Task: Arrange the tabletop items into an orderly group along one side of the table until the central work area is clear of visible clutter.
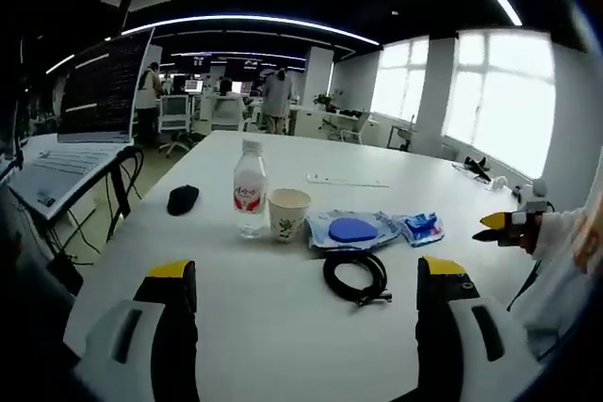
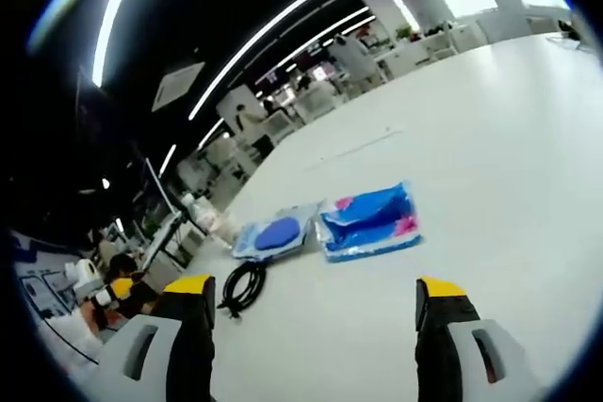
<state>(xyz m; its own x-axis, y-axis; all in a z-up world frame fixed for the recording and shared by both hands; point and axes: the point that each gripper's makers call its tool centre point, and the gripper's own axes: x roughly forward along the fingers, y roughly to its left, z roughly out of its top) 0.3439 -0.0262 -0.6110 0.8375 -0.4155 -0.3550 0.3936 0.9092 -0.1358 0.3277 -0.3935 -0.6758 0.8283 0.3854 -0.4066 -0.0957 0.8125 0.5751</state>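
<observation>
White worktop [image 1: 283, 327] remains cluttered ahead of your jaws, wide open and empty on both grippers: bottle [image 1: 250, 187], cup [image 1: 287, 214], cable [image 1: 355, 277], blue packets [image 2: 369, 221] all ungrouped.

office | open-plan desks [image 1: 311, 120], chairs [image 1: 175, 115], monitor [image 1: 102, 87], laptop [image 1: 52, 171], ceiling strip lights [image 1: 254, 21], big windows [image 1: 490, 91]

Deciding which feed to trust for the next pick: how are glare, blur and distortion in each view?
Left gripper view: windows blown out at right, table evenly lit, bottle and paper cup fairly sharp, strong fisheye bending. Right gripper view: heavily rolled, softer, top right overexposed, blue packets readable, black cable small but distinct.
</observation>
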